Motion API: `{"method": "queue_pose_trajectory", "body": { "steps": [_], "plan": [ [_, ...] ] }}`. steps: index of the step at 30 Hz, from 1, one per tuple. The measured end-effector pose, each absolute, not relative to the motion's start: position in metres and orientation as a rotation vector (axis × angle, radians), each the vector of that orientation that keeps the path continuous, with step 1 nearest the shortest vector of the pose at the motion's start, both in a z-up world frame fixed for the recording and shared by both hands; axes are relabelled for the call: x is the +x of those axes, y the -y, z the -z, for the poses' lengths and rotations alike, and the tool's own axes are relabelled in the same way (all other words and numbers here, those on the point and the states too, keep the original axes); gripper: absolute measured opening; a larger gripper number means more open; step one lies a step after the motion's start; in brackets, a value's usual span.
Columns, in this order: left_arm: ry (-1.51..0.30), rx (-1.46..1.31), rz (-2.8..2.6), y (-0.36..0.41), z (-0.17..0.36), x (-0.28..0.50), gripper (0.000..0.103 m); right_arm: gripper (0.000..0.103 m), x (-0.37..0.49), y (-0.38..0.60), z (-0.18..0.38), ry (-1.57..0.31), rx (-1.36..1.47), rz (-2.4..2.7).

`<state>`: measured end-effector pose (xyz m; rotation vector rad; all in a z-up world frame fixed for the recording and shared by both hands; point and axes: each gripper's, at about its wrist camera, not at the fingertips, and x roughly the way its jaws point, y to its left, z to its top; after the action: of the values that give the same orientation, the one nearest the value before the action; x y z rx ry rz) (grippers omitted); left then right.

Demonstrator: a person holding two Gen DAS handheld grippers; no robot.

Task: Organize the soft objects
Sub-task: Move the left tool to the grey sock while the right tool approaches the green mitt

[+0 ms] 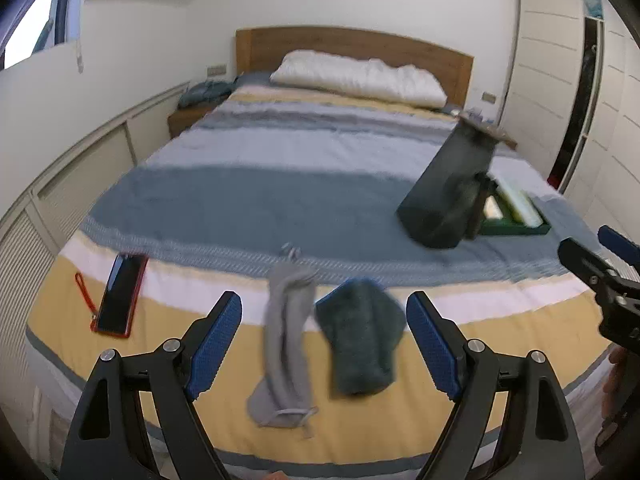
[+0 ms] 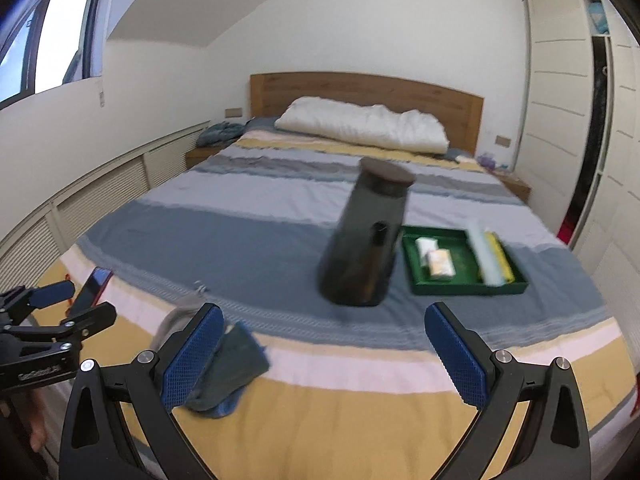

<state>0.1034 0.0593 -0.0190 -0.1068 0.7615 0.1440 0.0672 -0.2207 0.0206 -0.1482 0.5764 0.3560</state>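
Here the striped bed (image 1: 200, 200) carries everything: near its foot lie a dark teal towel (image 1: 360, 336) and, just beside it, a grey cloth pouch (image 1: 286, 340). Both look light, limp and likely to sag, so pinching a bunched middle fold should serve best. The left gripper (image 1: 324, 340) and right gripper (image 2: 324, 356) hang spread wide, holding nothing

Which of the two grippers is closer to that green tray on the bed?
Right. The right gripper hangs just short of the green tray; the left gripper sits farther left, over the socks.
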Motion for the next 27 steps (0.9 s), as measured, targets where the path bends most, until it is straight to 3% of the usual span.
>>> {"method": "queue_pose_trajectory", "body": {
  "steps": [27],
  "plan": [
    [-1.035,-0.134,-0.195,-0.101,0.152,0.160,0.080,0.103,0.136,0.140,0.080,-0.802,-0.142,-0.373]
  ]
}}
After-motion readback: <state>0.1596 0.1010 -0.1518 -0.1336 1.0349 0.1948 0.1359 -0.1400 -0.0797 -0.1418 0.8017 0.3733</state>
